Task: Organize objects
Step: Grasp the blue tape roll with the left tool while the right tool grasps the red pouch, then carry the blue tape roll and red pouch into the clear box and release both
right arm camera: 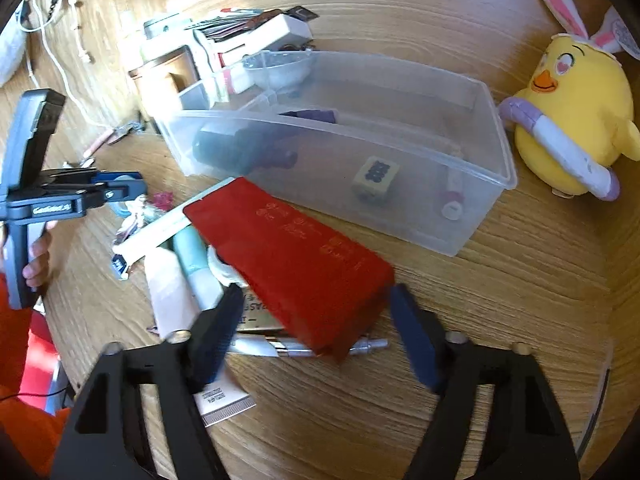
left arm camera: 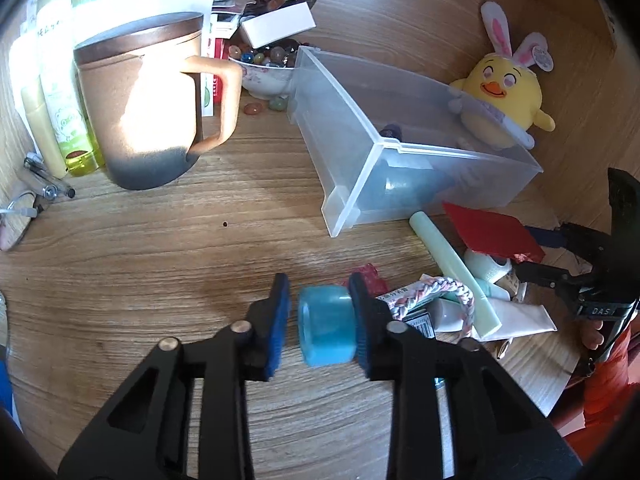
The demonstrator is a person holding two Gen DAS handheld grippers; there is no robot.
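A wood-grain tabletop is crowded: mug, clear bin, yellow plush chick. The left tool brackets a blue cap, gap showing; the right tool stands open around a red box.

We see a see-through blue ring, a red box, a yellow chick toy and a brown-and-black mug.

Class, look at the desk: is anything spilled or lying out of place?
Yes. Two pebbles lie loose on the desk beside the bowl that holds the rest, as if spilled. Tubes, a braided band and a red box sit in a jumbled pile outside the bin.
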